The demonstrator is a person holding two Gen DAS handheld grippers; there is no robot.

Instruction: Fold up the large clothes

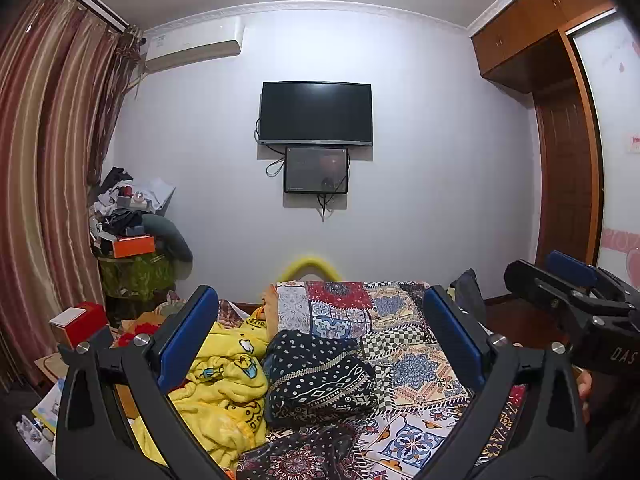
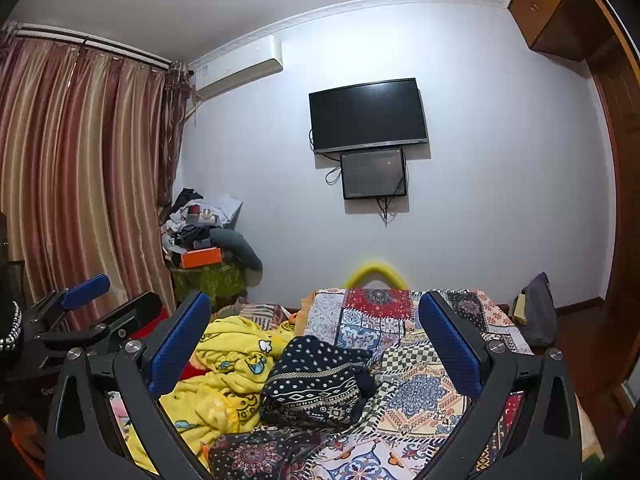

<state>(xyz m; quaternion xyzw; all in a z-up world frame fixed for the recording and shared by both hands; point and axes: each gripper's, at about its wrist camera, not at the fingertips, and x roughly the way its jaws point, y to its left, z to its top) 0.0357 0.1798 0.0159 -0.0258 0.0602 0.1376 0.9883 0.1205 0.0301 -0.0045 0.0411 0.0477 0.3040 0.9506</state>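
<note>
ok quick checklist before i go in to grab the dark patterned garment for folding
1. Left gripper open and empty: ok.
2. Right gripper open and empty: ok.
3. Dark patterned garment in view, nothing lying on it: ok.
4. Garment spread flat for folding: not ok, it is bunched in a heap.
5. Folding space on the patchwork bedspread: not ok on the left, where the yellow blanket crowds against the garment; clearer on the right.
6. Garment edges or corners to grasp: cannot tell.
</note>
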